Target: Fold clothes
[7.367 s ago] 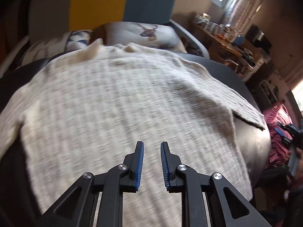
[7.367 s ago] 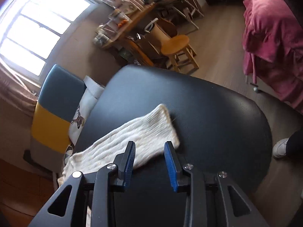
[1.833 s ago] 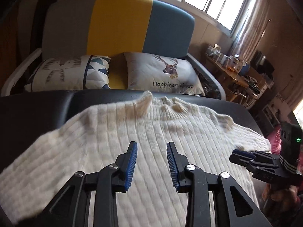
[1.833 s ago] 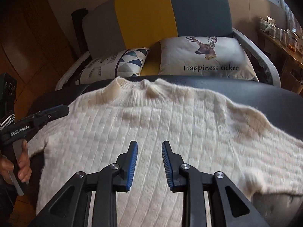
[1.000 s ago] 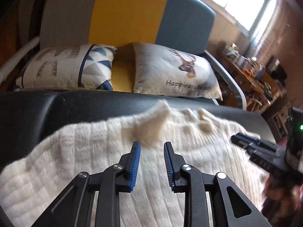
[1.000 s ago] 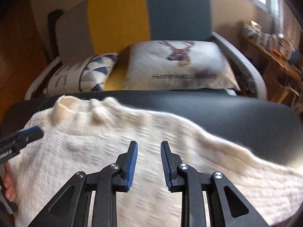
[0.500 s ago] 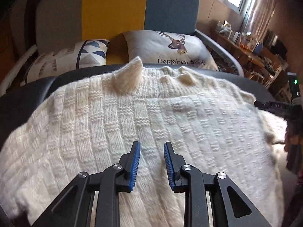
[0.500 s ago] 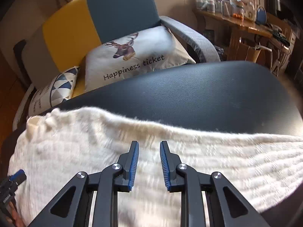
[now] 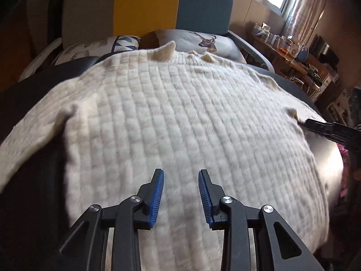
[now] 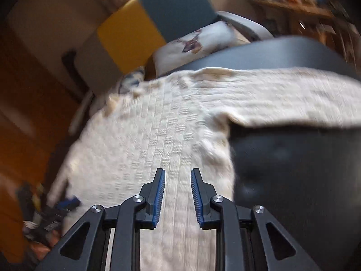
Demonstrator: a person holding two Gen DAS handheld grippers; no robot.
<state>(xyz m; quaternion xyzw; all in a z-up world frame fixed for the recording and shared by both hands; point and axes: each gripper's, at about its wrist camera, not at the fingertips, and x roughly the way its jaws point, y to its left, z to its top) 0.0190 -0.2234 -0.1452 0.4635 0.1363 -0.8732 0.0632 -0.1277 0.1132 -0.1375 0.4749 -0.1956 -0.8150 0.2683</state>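
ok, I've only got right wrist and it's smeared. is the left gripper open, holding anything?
Observer: The left wrist view shows the left gripper open with nothing between its fingers, over the lower body of the sweater.
Operator: sleeve on that side?
Observer: That sleeve lies spread outward on the dark table. Its cuff runs out of frame.
Operator: collar flat?
Observer: No, one collar flap stands up at the far edge.
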